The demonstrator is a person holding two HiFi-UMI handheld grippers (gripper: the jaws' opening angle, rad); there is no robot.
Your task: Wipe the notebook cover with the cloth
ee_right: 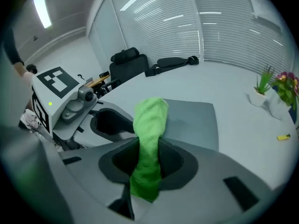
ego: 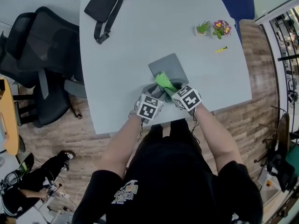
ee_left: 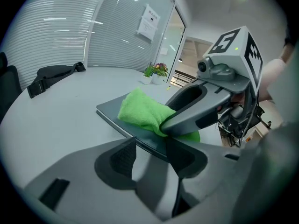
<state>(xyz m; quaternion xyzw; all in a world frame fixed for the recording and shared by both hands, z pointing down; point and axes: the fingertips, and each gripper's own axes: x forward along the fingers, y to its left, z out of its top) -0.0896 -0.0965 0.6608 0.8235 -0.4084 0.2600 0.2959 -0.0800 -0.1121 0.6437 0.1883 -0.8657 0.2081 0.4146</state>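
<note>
Far left, off the surface (ego: 140, 36): a black chair (ego: 37, 55). On the far left corner, a black bag (ego: 105, 3), well apart from the work. At the near edge, the left gripper (ee_left: 152, 150), with jaws parted and straddling the near edge of the grey notebook (ee_left: 112, 111) rather than clamped on it. Probably set there to pin the notebook against sliding under the wipe. Notebook closed and flat, near the front edge of the surface, just ahead of both grippers. On the near part of the cover, a green cloth (ee_right: 150, 120), bunched into a thick roll and touching the cover. Just to the right, the right gripper (ee_right: 148, 160), with jaws closed tight on the cloth's middle. Leaves a short tail behind and pushes the longer end forward, likely to put fabric, not plastic, on the cover. Reads as a stroke at or near its start, with most of the cover beyond the cloth not yet reached. Far right, a small plant (ego: 202, 29), flowers (ego: 221, 28) and a yellow thing (ego: 221, 49), all clear of the wiping path.
</note>
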